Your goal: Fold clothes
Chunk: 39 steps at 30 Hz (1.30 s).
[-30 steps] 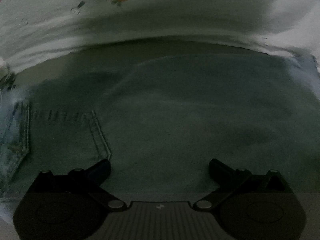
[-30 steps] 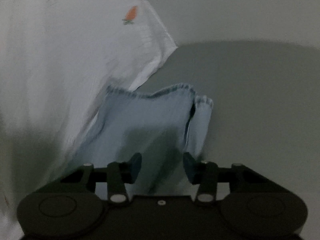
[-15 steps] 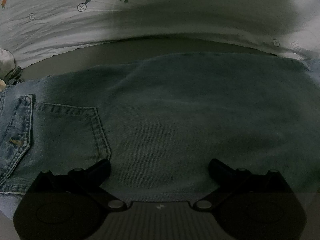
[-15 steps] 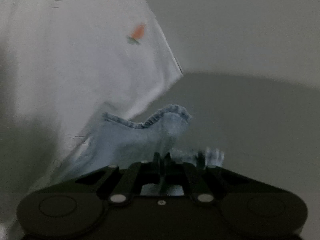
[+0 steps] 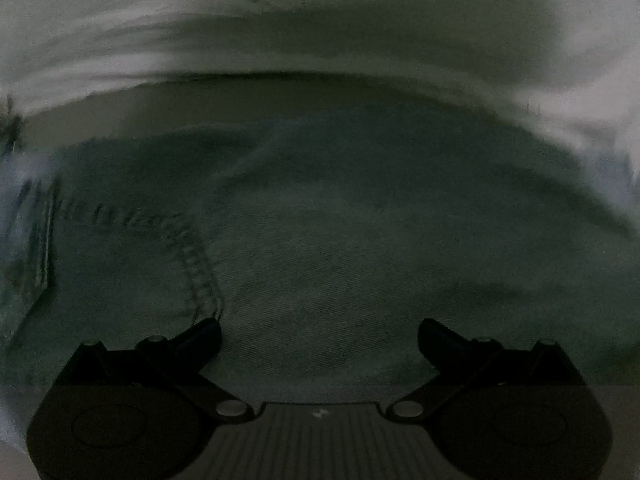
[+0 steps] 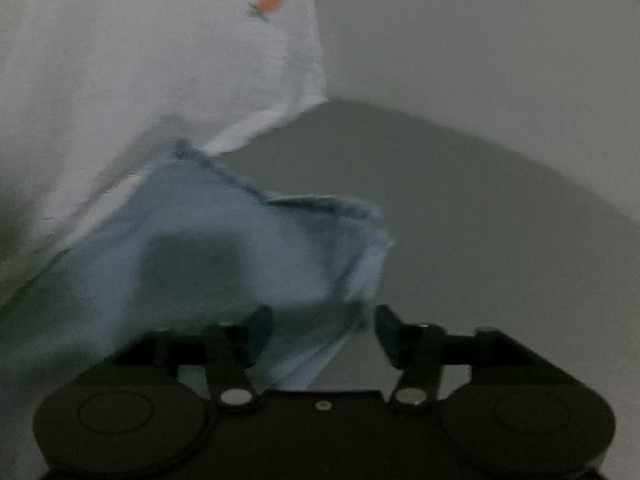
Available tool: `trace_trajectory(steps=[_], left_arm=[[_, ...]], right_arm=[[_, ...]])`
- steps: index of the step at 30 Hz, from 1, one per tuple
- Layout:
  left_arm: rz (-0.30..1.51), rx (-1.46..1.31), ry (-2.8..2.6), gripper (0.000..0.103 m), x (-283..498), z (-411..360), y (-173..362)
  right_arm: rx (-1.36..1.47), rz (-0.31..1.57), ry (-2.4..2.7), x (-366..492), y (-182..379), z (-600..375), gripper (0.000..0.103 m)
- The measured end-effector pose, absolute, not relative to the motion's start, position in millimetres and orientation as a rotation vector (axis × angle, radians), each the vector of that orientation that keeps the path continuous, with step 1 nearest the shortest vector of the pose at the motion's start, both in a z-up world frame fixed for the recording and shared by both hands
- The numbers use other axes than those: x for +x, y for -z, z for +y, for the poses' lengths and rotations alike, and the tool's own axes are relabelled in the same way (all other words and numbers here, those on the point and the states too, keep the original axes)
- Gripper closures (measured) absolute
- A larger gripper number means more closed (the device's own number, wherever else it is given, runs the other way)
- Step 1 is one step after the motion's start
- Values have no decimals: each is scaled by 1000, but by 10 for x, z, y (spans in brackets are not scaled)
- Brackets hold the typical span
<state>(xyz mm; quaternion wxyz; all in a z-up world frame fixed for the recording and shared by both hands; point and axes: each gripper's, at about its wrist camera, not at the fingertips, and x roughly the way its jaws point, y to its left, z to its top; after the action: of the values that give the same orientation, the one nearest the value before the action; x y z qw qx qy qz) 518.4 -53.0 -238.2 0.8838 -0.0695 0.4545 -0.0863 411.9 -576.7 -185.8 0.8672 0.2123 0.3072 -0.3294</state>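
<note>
Right tongs (image 6: 322, 326) now opening, jeans hem (image 6: 320, 204) free.

Dim light throughout. A white sheet (image 6: 152, 80) (printed with a small carrot (image 6: 270, 0)) lies on a grey tabletop (image 6: 460, 208); a pale wall (image 6: 480, 32) stands beyond the tabletop.

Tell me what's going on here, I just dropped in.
A person with a claw in each hand is folding jeans on a grey surface beside a white carrot-print sheet. The left claw hangs open over the seat near the back pocket. The right claw is opening, the hem lying loose beyond it.
</note>
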Motion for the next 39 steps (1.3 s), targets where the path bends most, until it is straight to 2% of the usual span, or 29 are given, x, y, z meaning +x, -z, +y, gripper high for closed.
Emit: trace_trajectory(steps=[1, 4, 5, 10, 14, 24, 34, 39], left_arm=[[927, -226, 177, 0, 5125, -390, 2331], [849, -382, 156, 0, 4897, 35, 2151], [825, -388, 133, 0, 4818, 158, 2095], [742, -353, -42, 0, 4399, 819, 1973], [761, -470, -130, 0, 4213, 1340, 2189], [749, -743, -128, 0, 4447, 2036, 2598], [680, -812, -183, 1, 4463, 2043, 2631], [628, -1018, -148, 1, 4413, 2257, 2717]], right_arm=[[436, 647, 661, 4083, 1817, -5615, 27], [404, 651, 544, 3956, 1765, -5043, 2], [400, 661, 504, 3955, 1773, -4843, 0], [328, 700, 290, 4058, 1766, -3798, 0], [178, 676, 344, 4208, 1836, -3119, 0], [233, 664, 411, 4212, 2048, -3088, 0], [228, 623, 472, 4141, 2170, -2921, 0], [230, 617, 473, 4126, 2176, -2908, 0]])
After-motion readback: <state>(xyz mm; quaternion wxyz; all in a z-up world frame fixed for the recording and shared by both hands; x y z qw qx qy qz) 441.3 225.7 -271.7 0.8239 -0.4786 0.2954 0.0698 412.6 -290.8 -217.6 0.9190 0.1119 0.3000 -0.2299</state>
